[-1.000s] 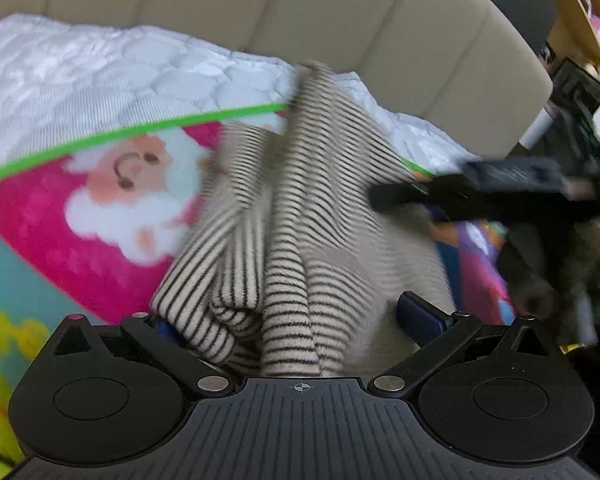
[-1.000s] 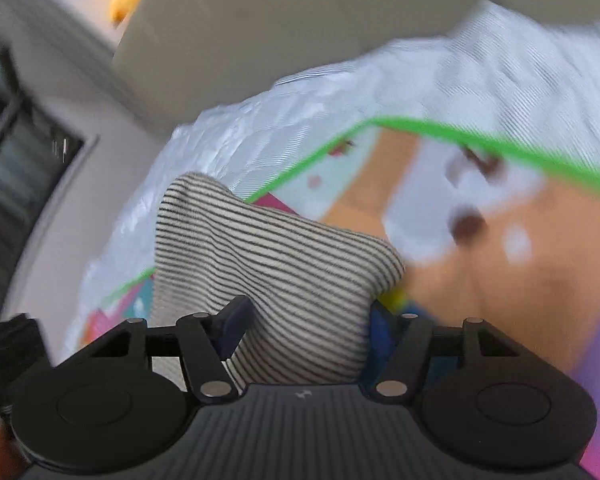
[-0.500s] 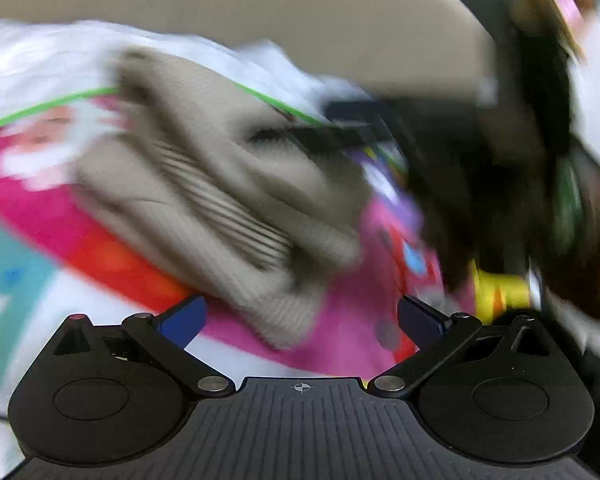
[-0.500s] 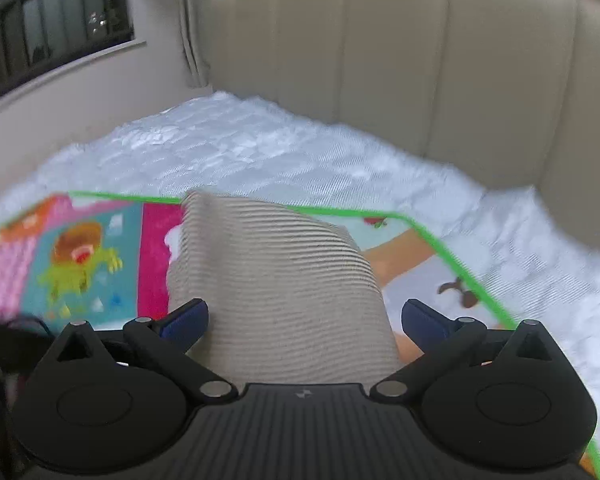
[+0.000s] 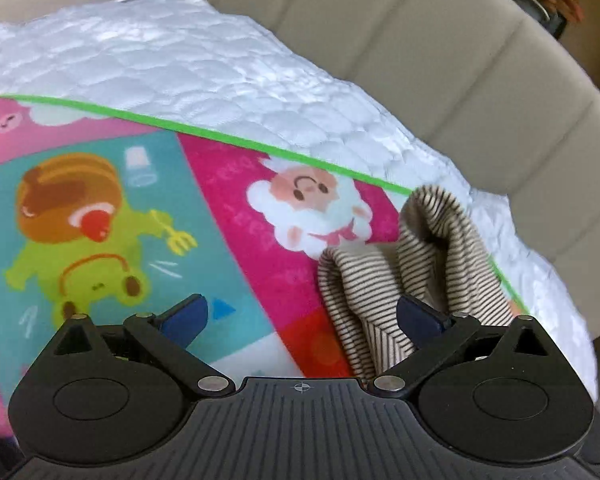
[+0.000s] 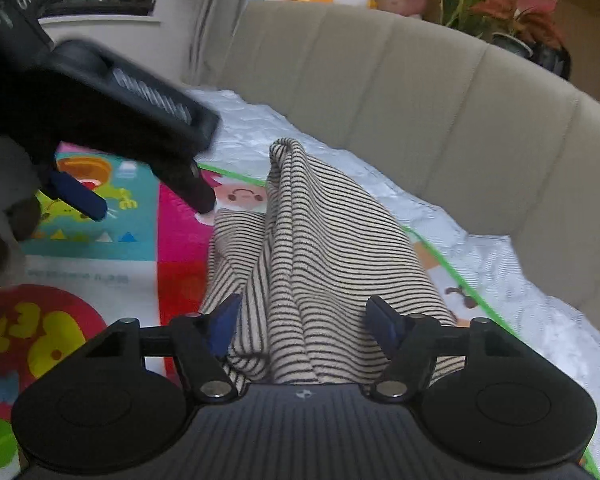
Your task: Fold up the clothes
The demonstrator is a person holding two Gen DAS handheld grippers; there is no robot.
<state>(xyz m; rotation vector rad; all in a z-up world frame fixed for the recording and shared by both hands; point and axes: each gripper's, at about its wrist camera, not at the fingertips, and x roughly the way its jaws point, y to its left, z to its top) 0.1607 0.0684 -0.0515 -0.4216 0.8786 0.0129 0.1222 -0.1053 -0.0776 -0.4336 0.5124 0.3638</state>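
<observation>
Released, striped garment (image 6: 320, 248) slumps; left tongs (image 5: 300, 316) empty.

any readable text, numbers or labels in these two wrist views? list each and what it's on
"3" and "8", yellow numerals on the red circle of the play mat, seen sideways; a further mark beside them is unclear.
Line of print on the mat's white strip: too blurred to read.
Faint lettering on the mat's pink panel: too blurred to read.
Striped garment and both grippers: no text visible.
</observation>
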